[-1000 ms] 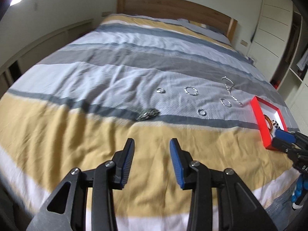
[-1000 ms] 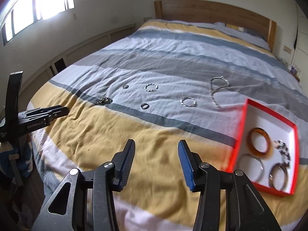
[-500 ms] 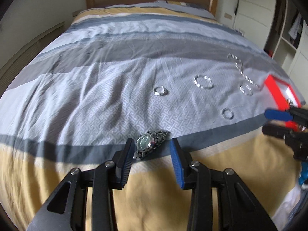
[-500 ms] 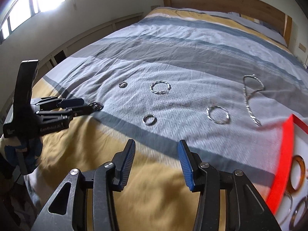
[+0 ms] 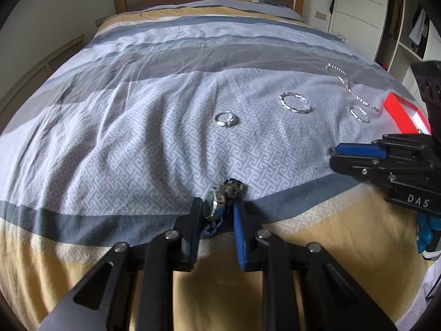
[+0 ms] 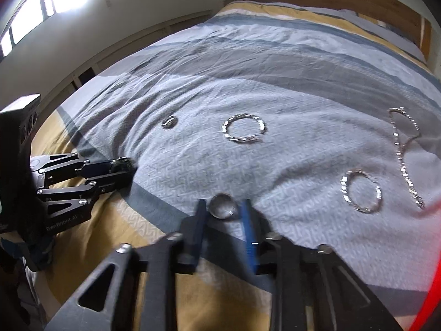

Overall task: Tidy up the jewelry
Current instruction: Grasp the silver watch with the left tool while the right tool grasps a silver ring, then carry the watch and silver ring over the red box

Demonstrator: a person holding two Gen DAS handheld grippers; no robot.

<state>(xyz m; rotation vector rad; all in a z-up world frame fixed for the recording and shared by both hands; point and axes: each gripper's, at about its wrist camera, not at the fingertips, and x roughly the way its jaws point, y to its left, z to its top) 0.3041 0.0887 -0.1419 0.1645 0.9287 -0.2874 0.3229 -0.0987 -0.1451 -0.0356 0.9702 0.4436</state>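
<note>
Both tongs are sitting low on the bed (image 5: 115, 143). Your left tongs (image 5: 217, 215), at the bottom centre of the left view, are narrowed around the watch (image 5: 220, 195), with both fingers pressing its sides; the watch is standing on edge at the grey stripe, its band poking out past the tips. Your right tongs (image 6: 224, 212), at the bottom centre of the right view, are spread partly open, and a small ring (image 6: 222, 205) is lying flat on the cover between the tips; whether the fingers are touching it is too blurred to tell.

Above the watch in the left view, another ring (image 5: 226, 119) is lying near the middle, a twisted bangle (image 5: 295, 103) is sitting to its right, and a smaller bangle (image 5: 359, 113) and a chain (image 5: 347, 85) are lying further right, near the red tray (image 5: 399, 114) at the right edge.
</note>
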